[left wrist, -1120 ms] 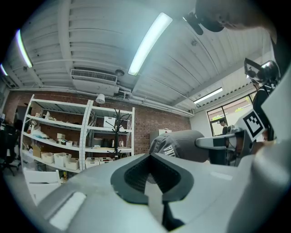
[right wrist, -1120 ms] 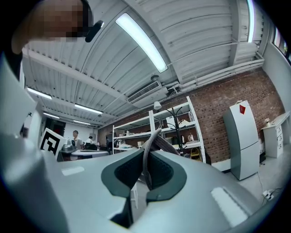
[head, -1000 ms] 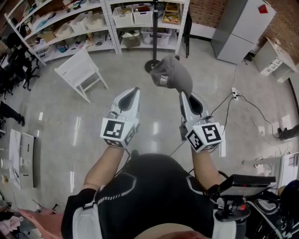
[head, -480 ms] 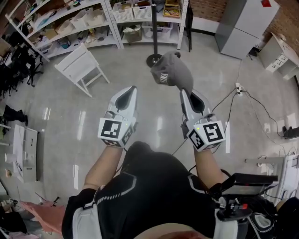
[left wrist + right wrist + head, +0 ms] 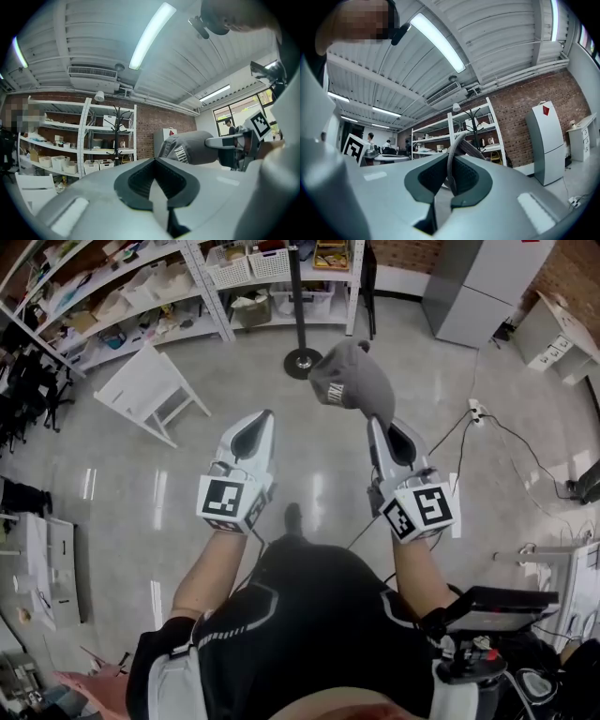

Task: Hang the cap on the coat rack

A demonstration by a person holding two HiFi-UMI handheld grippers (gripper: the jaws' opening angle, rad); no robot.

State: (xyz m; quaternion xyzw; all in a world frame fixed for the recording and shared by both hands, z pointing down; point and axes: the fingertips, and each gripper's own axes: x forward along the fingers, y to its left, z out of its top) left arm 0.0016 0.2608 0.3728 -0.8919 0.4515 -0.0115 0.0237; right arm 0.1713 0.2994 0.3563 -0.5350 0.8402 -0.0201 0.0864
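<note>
The right gripper (image 5: 378, 426) was clamped on the brim of the grey cap (image 5: 352, 381), which was held in the air ahead of it (white lettering on its side). The cap was near the coat rack (image 5: 297, 296), which stood on the floor before the shelves (image 5: 141, 296). The left gripper (image 5: 266, 420) was closed, with nothing between its jaws.

Head view steeply downward, gripper views level along their jaws — all sharing the coat rack (image 5: 298, 296)
</note>
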